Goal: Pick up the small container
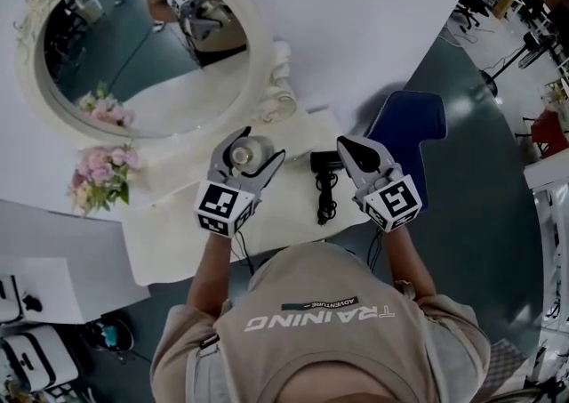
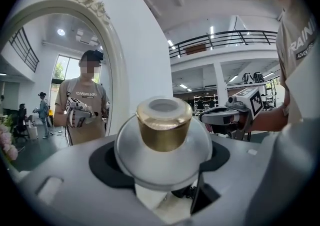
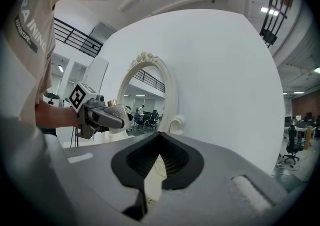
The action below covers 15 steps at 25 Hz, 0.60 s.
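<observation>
Above cream table [image 1: 178, 245] by oval mirror [image 1: 147, 45], left claw [image 1: 256, 149] clamped on small container [image 2: 164, 127], right claw [image 1: 348, 149] closed

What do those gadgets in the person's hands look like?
Each, left gripper and right gripper, is a grey two-jaw claw with black inner pads, carrying a white cube printed with black square markers. Black cables trail behind. The person wears a beige short-sleeved T-shirt.
</observation>
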### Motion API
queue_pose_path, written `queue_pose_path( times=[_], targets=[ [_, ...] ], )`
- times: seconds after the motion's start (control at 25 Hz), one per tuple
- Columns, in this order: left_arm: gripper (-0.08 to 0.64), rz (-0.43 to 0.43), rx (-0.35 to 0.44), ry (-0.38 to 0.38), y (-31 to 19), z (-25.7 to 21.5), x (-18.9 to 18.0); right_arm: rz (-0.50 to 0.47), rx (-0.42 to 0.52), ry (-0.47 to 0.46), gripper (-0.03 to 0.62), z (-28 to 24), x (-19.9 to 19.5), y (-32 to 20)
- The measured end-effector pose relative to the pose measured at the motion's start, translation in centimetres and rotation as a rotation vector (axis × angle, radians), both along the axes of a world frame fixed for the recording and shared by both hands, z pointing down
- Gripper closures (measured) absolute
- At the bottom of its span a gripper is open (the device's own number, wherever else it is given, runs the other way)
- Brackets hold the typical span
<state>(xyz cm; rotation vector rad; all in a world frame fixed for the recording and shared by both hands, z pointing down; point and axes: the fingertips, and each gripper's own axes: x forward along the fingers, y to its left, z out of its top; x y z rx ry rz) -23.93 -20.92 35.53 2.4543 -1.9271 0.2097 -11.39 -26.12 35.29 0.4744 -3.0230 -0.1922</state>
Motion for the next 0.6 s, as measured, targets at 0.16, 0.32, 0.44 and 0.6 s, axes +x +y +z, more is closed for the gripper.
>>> queue_pose_path(
  times=[0.16,0.32,0.44,0.6],
  targets=[
    [0.207,0.01,0.002,0.005,-0.1,0.0,0.7,0.009,-0.008,0.005,0.589,0.2,0.7,0.0],
    [0.207,0.022,-0.016,0.017,0.2,0.4,1.0,0.011,-0.016,0.01,0.589,0.7,0.8,0.4],
    [0.207,0.025,-0.025,0.025,0.4,0.8,1.0,0.013,-0.014,0.013,0.589,1.0,0.8,0.5],
    [0.207,0.023,-0.032,0.031,0.7,1.2,1.3,0.02,-0.004,0.024,0.589,1.1,1.2,0.6]
  ],
)
